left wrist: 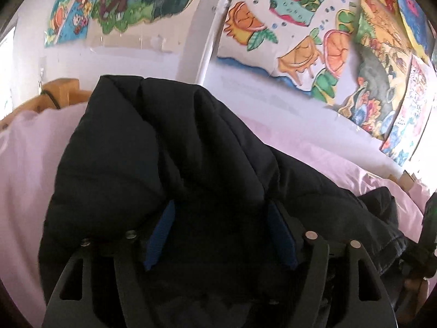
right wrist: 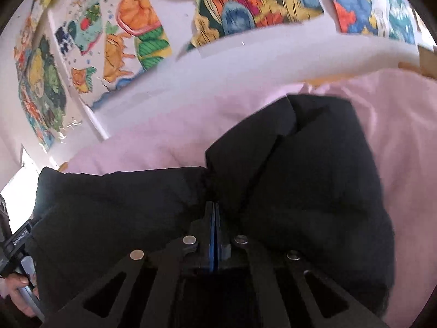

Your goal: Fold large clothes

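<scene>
A puffy black jacket (left wrist: 164,136) lies bunched on a pink bed sheet (left wrist: 24,180). In the left wrist view my left gripper (left wrist: 221,205) is open, its blue pads (left wrist: 159,232) wide apart, with the jacket's dark fabric lying between and under them. In the right wrist view my right gripper (right wrist: 215,205) is shut, its blue pads pressed together, and the folds of the jacket (right wrist: 300,177) gather at their tips. The pinched bit itself is hidden by the fingers.
Colourful drawings (left wrist: 300,41) cover the white wall behind the bed. A wooden bed frame (left wrist: 62,90) shows at the far left. The pink sheet (right wrist: 164,136) spreads around the jacket. A hand (right wrist: 19,287) holding the other gripper sits at the right wrist view's left edge.
</scene>
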